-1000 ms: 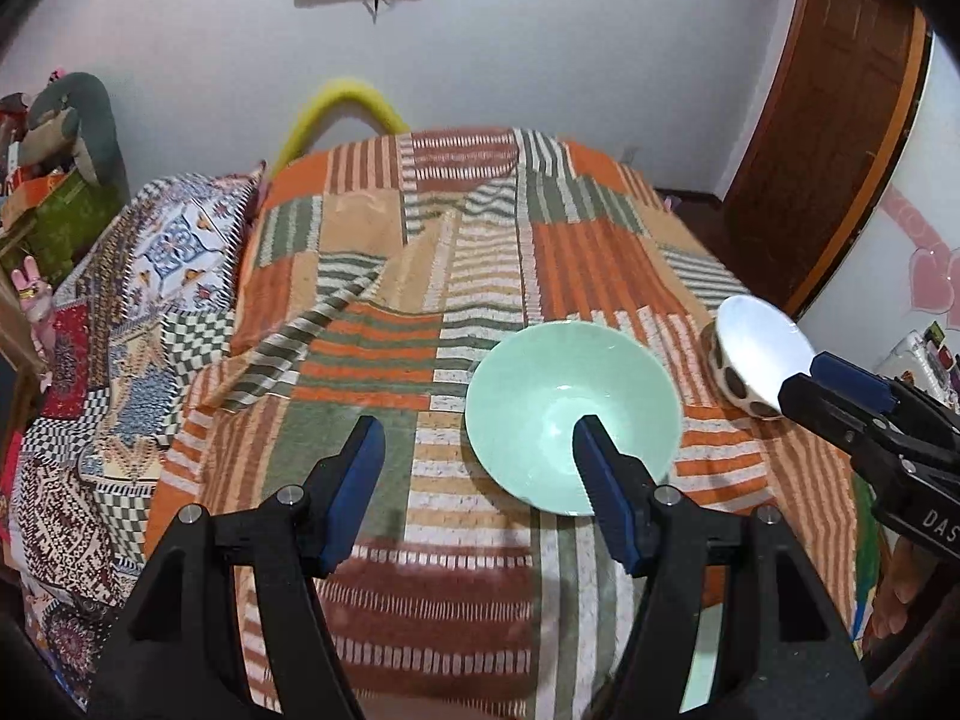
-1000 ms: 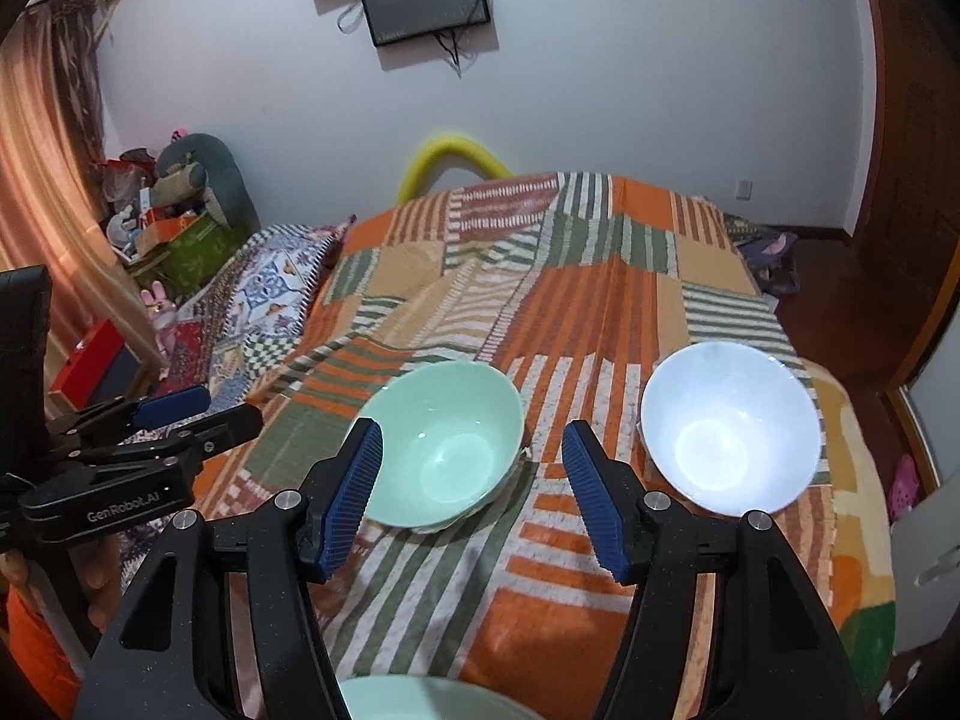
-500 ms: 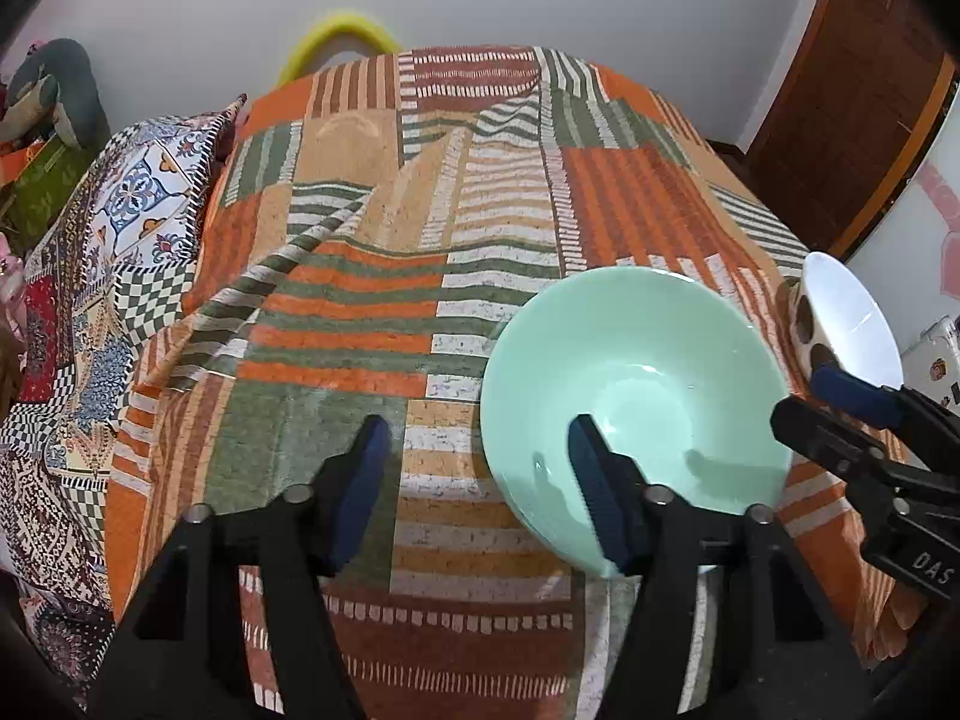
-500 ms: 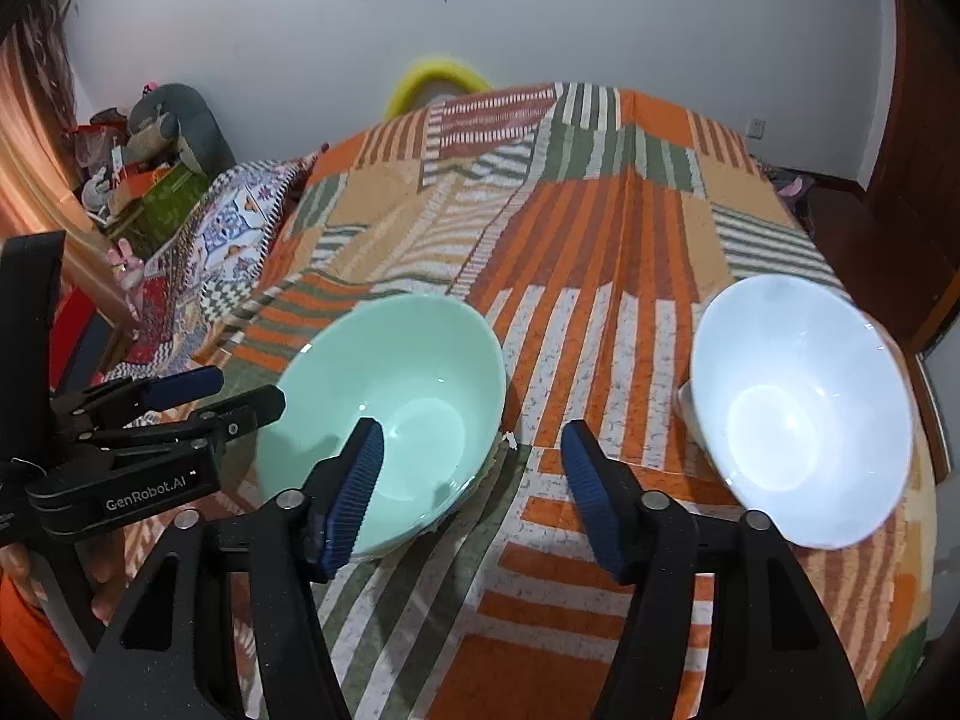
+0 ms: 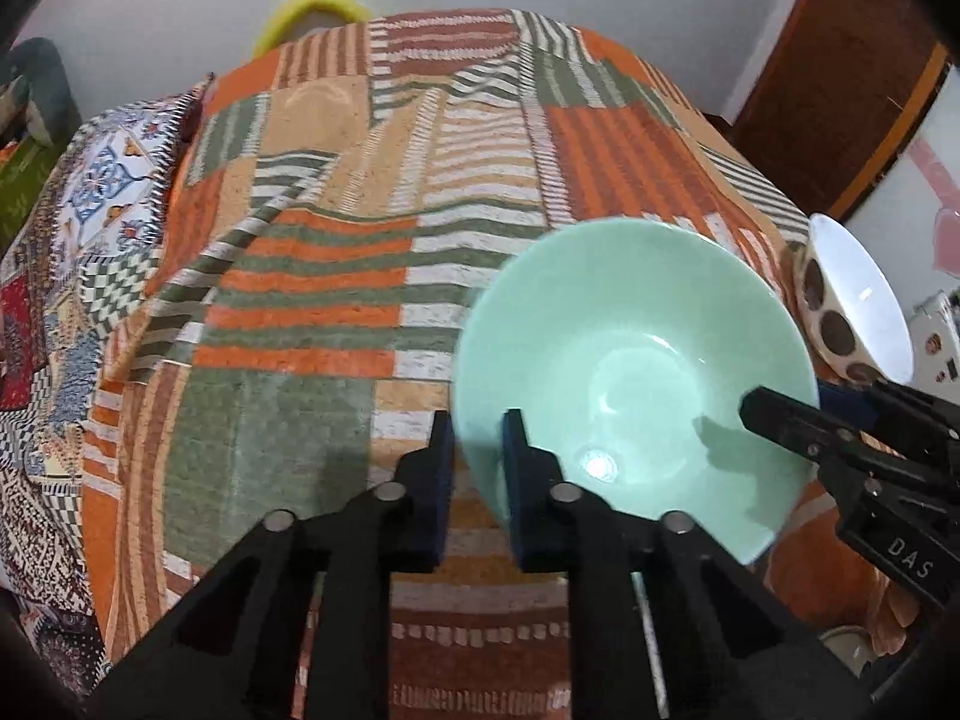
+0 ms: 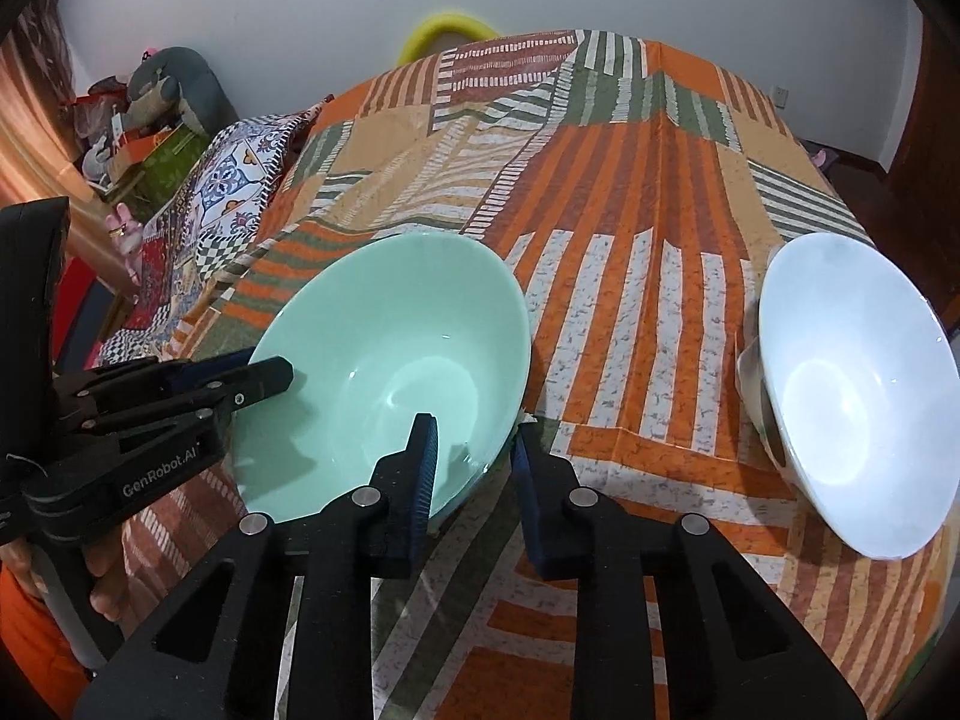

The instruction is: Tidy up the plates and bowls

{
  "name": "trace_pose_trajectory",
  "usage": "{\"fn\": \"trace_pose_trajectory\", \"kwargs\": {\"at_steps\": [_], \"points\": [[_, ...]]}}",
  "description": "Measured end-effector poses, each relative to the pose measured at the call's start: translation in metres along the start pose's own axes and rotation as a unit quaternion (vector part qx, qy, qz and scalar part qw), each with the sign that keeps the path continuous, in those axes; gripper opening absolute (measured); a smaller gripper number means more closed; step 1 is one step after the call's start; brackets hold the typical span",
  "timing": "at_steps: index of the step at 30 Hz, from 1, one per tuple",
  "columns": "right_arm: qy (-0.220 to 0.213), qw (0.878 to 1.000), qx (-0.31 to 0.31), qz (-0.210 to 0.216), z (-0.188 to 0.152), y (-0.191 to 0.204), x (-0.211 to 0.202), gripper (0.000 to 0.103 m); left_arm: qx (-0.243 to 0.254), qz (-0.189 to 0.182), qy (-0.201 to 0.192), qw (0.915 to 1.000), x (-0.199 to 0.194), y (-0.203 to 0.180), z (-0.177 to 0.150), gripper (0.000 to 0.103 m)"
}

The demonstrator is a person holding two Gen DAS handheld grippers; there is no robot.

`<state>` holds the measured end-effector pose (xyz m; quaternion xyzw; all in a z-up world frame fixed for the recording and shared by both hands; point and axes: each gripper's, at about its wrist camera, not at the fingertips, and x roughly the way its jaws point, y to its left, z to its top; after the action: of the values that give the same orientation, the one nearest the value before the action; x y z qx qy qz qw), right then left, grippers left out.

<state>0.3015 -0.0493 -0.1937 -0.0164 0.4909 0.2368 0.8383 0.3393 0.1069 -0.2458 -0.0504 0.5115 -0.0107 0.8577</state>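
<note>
Change since earlier frames: both hand-held grippers have come down onto the green bowl, and their jaws, wide apart a second ago, now pinch its rim.
Green bowl (image 5: pixel 630 360): pale mint, glossy, plain inside with a round flat base; sits on the bed near its front edge, slightly tilted; opposite rims held by the two grippers.
Left hand-held gripper (image 5: pixel 477 450): black frame, blue pads; clamped on the bowl's left rim, one pad outside the wall, one inside.
Right hand-held gripper (image 6: pixel 471 456): same build; clamped on the bowl's right rim, left pad inside, right pad outside.
White bowl (image 6: pixel 852 390): glossy white inside, cream outside with brown spots; stands at the bed's right edge, apart from the green bowl, tilted toward the cameras.
Bed cover (image 6: pixel 630 210): patchwork of orange, green, tan and white stripes; carries both bowls.
Patterned cloth (image 5: pixel 114 198): blue, white and red prints along the bed's left side.
Person's hand (image 6: pixel 105 585): fingers around the left gripper's handle, lower left of the right wrist view.
</note>
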Motion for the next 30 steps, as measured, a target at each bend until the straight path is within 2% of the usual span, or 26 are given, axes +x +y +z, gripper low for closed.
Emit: {"fn": "trace_pose_trajectory", "kwargs": {"at_steps": [7,12,26,30], "points": [[-0.001,1.0,0.001,-0.001,-0.001,0.0,-0.01,0.019,0.002,0.0,0.0,1.0,-0.011,-0.004,-0.006,0.013],[-0.01,1.0,0.003,0.001,-0.005,0.003,-0.025,0.019,0.006,0.003,-0.016,0.9999,-0.033,-0.01,-0.014,0.013],[-0.067,0.998,-0.014,0.016,-0.024,0.032,-0.099,0.019,0.015,0.016,-0.09,0.9957,-0.14,-0.025,-0.049,0.013],[-0.081,0.996,-0.021,0.023,-0.032,0.044,-0.119,0.019,0.006,0.01,-0.104,0.9945,-0.168,-0.025,-0.063,0.013]]}}
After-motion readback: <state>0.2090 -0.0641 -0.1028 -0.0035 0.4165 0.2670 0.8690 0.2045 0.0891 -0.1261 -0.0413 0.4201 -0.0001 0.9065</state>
